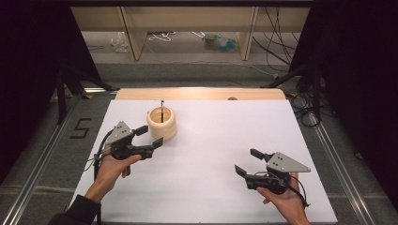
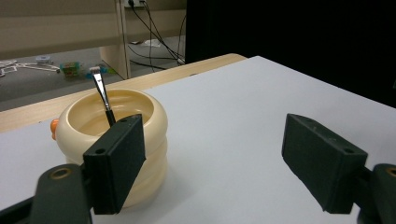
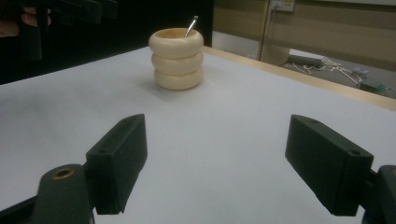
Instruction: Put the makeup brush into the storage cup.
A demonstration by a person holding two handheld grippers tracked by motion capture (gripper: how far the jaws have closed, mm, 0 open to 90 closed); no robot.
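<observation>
A cream ribbed holder (image 1: 162, 123) stands on the white table top (image 1: 211, 154), left of centre toward the back. A thin brush (image 1: 162, 110) stands in it, bristle end up; in the left gripper view the brush (image 2: 102, 95) leans in the holder (image 2: 112, 140). My left gripper (image 1: 149, 134) is open just left of the holder, apart from it, with nothing between its jaws. At the front right my right gripper (image 1: 248, 162) is open above bare table, far from the holder (image 3: 176, 58). The brush tip (image 3: 191, 24) pokes out of that holder.
A wooden strip (image 1: 199, 93) runs along the table's far edge. Beyond it are wooden furniture legs (image 1: 133, 33), cables and small litter on the floor. Metal rails (image 1: 42, 154) flank both sides of the table, and dark curtains stand left and right.
</observation>
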